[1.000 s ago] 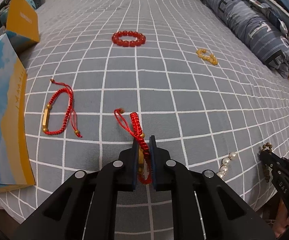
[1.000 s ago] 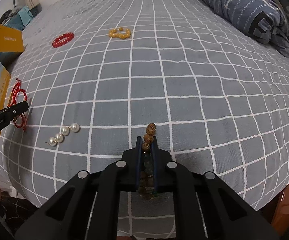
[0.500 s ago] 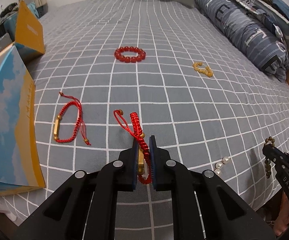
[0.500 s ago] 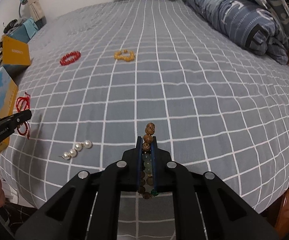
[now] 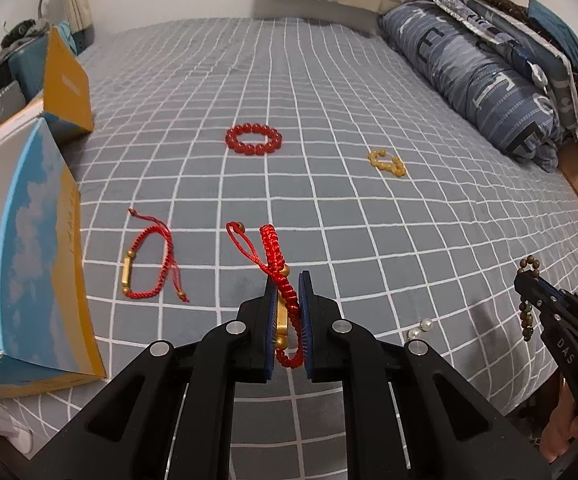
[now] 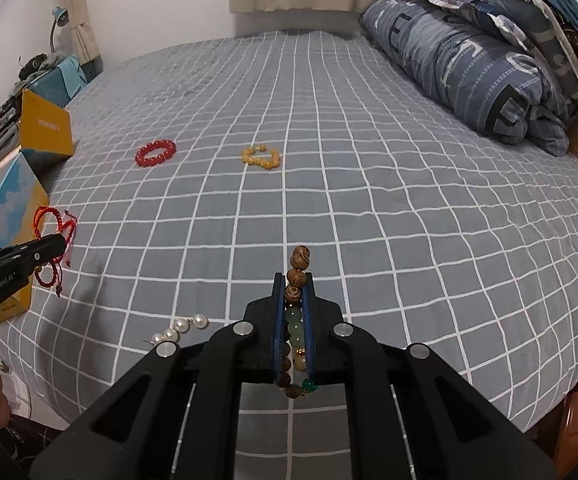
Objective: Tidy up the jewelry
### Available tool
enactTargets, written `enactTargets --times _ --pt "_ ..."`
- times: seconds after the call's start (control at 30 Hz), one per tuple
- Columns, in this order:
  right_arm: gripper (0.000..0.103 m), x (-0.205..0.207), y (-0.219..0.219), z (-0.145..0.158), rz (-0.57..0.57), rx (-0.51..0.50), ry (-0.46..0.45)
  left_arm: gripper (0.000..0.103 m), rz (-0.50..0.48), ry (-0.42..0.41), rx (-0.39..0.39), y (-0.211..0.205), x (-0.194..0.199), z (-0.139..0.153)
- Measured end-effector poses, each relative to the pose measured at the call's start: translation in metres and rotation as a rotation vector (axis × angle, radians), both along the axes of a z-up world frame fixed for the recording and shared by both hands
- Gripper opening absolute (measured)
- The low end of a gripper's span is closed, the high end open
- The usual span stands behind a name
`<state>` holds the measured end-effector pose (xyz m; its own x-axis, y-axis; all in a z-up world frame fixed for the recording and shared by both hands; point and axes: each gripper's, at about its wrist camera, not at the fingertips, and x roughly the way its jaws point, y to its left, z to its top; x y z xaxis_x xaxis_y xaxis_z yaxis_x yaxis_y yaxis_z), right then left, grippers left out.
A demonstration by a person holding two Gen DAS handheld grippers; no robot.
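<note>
Both claws are closed on jewelry and held above the bed. Left claw [image 5: 287, 300] grips a red braided cord bracelet [image 5: 279, 280] with a gold bar, its loose cord ends sticking forward past the tips. Right claw [image 6: 293, 300] pinches a wooden and green bead bracelet [image 6: 297, 280], with a few brown beads poking out ahead and the rest hanging behind the pads.

Compared with a second ago, both cameras now see much more of the room: curtain, wall and the far edge of the grey checked bed [image 5: 329, 80] have come into view, and the pieces lying on the cover look smaller and farther off. That suggests both claws have risen with their loads, so two pieces are lifted and ready to carry.

Left on the bed are a second red cord bracelet [image 5: 147, 260] just beside the blue and yellow box [image 5: 37, 264], a red bead bracelet [image 5: 253, 139], a yellow bead bracelet [image 5: 387, 163] and a pearl strand [image 6: 179, 328] near the front edge. Where the lifted pieces should go is not evident.
</note>
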<state>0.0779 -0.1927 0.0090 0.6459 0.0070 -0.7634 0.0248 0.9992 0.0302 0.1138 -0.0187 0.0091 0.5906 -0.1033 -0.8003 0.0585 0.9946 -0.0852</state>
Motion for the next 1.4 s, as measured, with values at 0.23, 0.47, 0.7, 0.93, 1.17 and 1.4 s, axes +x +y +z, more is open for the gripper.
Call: enactTargets --times 0.23,0.47,0.7,0.93,1.17,1.4 --pt "0.007 -0.001 0.011 0.010 0.009 -0.020 -0.040 0.010 0.002 -0.036 0.008 0.003 -0.006 0.011" --pt "0.007 0.001 0.026 0.033 0.020 -0.028 -0.092 0.010 -0.003 -0.085 0.019 0.006 -0.017 0.032" --pt "0.007 0.011 0.044 0.050 0.040 -0.026 -0.118 0.010 0.032 -0.129 0.041 0.024 -0.023 0.054" --pt "0.007 0.019 0.063 0.064 0.066 0.003 -0.126 0.010 0.076 -0.180 0.056 0.049 -0.031 0.076" --pt "0.007 0.023 0.099 0.074 0.113 0.012 -0.137 0.010 0.123 -0.195 0.055 0.079 -0.039 0.089" --pt "0.007 0.032 0.135 0.077 0.162 0.029 -0.132 0.010 0.159 -0.208 0.057 0.101 -0.046 0.096"
